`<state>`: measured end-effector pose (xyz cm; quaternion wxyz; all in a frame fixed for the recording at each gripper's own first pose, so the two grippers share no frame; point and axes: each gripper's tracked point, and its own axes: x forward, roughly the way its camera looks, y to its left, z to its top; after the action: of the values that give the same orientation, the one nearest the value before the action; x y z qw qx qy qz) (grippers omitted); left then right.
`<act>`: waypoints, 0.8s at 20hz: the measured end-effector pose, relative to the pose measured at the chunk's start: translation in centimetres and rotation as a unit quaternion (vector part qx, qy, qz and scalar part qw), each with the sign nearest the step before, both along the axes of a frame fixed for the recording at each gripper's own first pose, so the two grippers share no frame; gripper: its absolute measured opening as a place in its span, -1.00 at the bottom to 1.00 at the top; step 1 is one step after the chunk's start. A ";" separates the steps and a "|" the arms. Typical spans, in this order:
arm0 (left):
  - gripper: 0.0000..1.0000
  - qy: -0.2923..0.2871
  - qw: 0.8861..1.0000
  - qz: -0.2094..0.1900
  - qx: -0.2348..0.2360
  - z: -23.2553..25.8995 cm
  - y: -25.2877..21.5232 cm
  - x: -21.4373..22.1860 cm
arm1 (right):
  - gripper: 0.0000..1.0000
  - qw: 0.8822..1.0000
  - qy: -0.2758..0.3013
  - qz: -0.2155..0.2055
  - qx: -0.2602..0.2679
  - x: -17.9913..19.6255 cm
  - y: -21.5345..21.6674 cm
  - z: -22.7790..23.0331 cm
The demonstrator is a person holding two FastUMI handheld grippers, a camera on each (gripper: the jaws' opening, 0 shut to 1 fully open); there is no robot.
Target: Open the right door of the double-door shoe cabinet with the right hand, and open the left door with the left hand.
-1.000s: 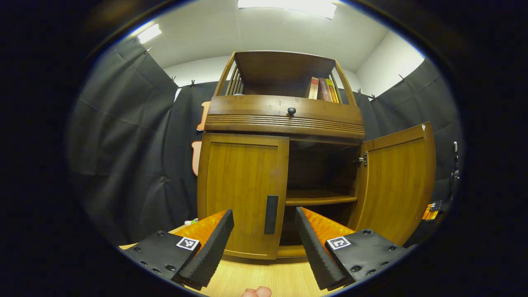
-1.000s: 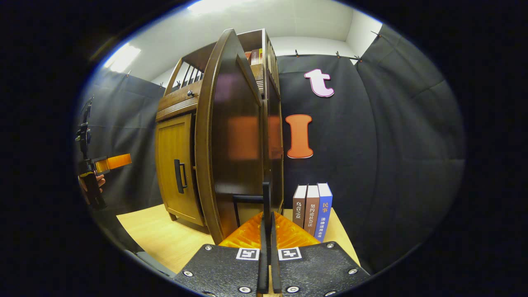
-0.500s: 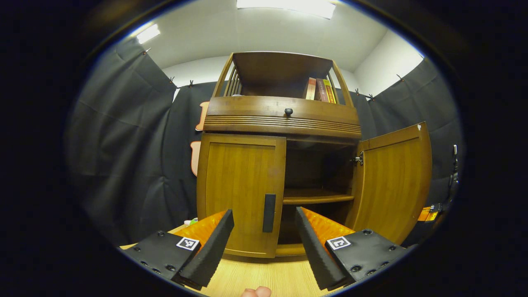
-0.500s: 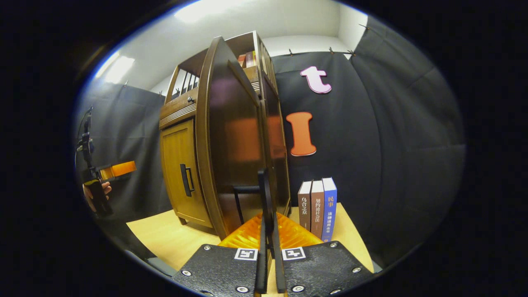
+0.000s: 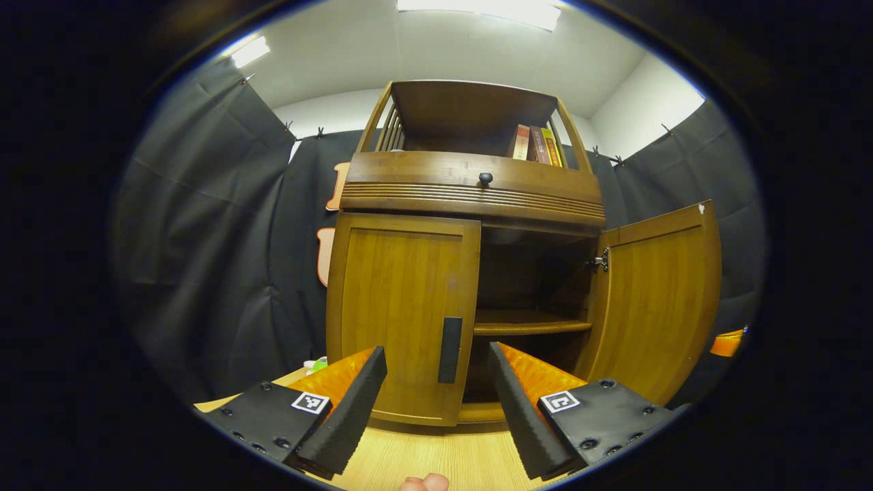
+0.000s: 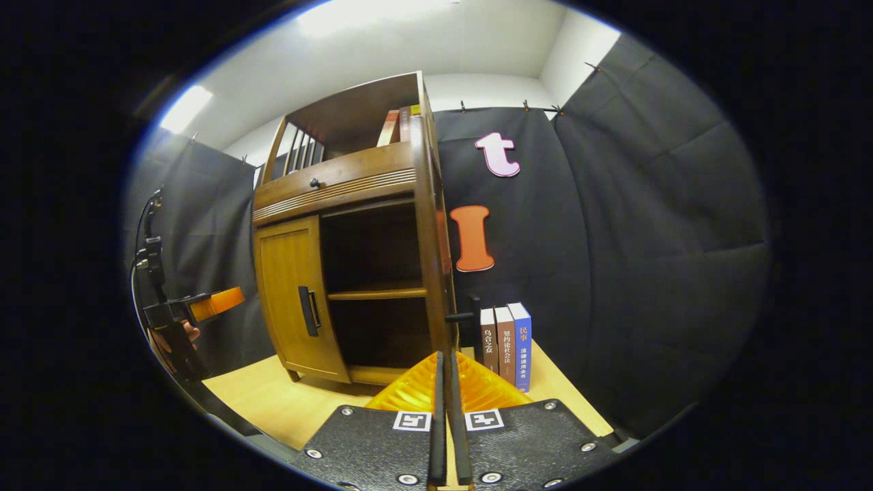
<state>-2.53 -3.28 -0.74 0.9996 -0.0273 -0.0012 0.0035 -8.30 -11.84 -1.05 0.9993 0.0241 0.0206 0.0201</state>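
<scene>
The wooden shoe cabinet [image 5: 470, 198] stands in front of me on a light wood table. Its left door [image 5: 402, 307] is closed, with a dark vertical handle [image 5: 449, 339] at its inner edge. My left gripper [image 5: 436, 402] is open a little short of that handle and touches nothing. The right door [image 5: 655, 300] is swung wide open, showing a shelf [image 5: 532, 327] inside. In the right gripper view this door [image 6: 436, 273] is edge-on, its handle [image 6: 467, 315] sticking out to the right. My right gripper [image 6: 443, 382] is shut on nothing, below and short of that handle.
Three books [image 6: 505, 344] stand on the table beside the cabinet's right side, close to the open door. More books [image 5: 535, 144] sit on the top shelf above a drawer with a round knob [image 5: 485, 179]. A hand holds the left gripper [image 6: 204, 305] far left.
The right door's handle no longer sits between the right gripper's fingers; that gripper has drawn back and turned toward the cabinet's open inside. The left gripper has barely moved.
</scene>
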 end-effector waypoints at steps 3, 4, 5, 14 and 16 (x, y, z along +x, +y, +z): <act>0.89 0.000 1.000 0.003 0.001 0.0 0.4 0.1 | -0.92 1.000 -0.006 0.005 0.002 0.5 3.3 1.2; 0.89 -0.001 1.000 0.003 0.002 0.2 0.6 0.0 | -0.68 1.000 -0.008 0.015 0.003 0.9 4.5 1.3; 0.89 -0.002 1.000 0.004 0.005 0.4 0.8 0.0 | -0.91 1.000 -0.011 0.018 0.003 1.2 5.1 1.5; 0.92 -0.009 0.999 0.015 0.028 1.3 3.1 -0.1 | -0.55 1.000 -0.005 0.026 0.003 3.6 8.1 -0.1; 0.89 -0.010 1.000 0.008 0.029 1.4 2.8 0.5 | -0.13 1.000 -0.005 0.020 0.003 3.7 8.2 -0.3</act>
<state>-2.04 -0.43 0.65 0.9999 0.0016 -0.0111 0.0116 -4.62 -3.68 -1.33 0.9987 0.0265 0.0164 0.0403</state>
